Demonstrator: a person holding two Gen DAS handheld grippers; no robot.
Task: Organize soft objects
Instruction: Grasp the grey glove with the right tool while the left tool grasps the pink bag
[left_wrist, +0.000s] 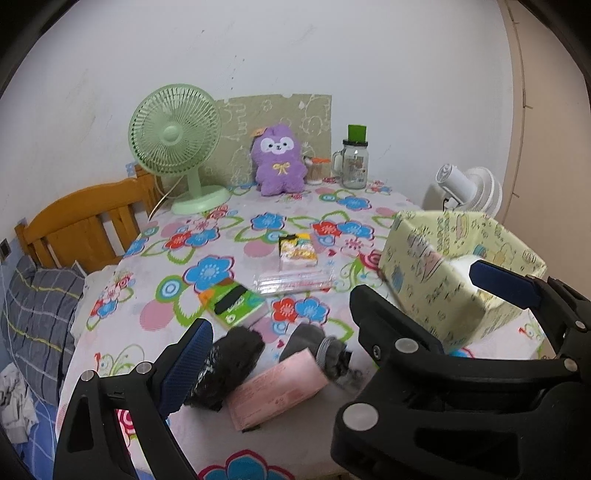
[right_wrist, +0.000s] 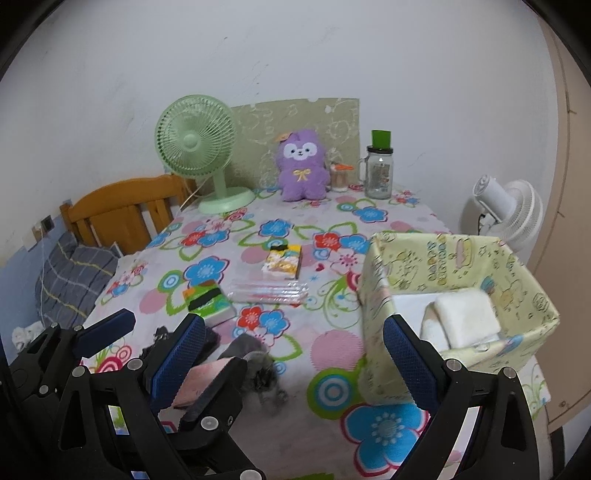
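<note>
Both hand-held grippers open, socks untouched

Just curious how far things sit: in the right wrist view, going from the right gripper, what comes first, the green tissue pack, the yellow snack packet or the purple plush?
1. Green tissue pack, nearest, left of centre.
2. Yellow snack packet, mid-table.
3. Purple plush, farthest, by the wall.

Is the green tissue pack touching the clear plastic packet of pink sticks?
Apart. The right wrist view shows a strip of tablecloth between the green tissue pack and the clear plastic packet.
</note>
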